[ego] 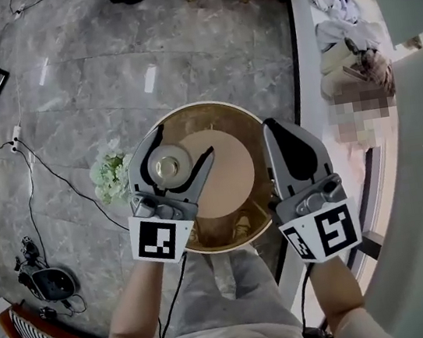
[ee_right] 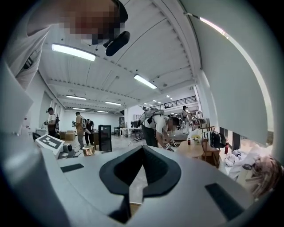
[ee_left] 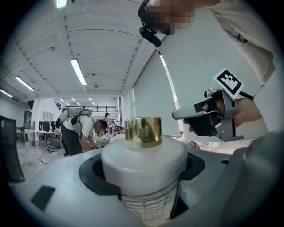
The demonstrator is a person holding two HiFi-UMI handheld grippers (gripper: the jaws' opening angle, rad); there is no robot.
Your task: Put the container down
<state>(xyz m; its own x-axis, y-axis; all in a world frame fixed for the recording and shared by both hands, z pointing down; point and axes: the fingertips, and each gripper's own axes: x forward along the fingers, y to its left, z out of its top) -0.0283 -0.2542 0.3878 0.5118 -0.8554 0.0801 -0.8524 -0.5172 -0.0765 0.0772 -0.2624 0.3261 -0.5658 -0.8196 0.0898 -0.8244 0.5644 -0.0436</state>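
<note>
The container is a white bottle with smooth, rounded shoulders and a shiny gold cap. It's clamped between the grey jaws of the left gripper, sitting in the curved black pads. A clear lower body with a fine grid pattern can only be made out in the left gripper view. From the head view only a pale disc with the gold circle in the middle is seen, held over the left side of a round table with a matte tan top and a glossy brass-coloured rim. Whether the bottle touches the table can't be told from any view.

The right gripper is held just beside the table's right edge. Its jaws are brought together with nothing between them, which is clearest in its own view: the black pads meet and leave an empty diamond-shaped hollow. The grey marble floor and a bunch of white-green flowers are shown only in the head view.
</note>
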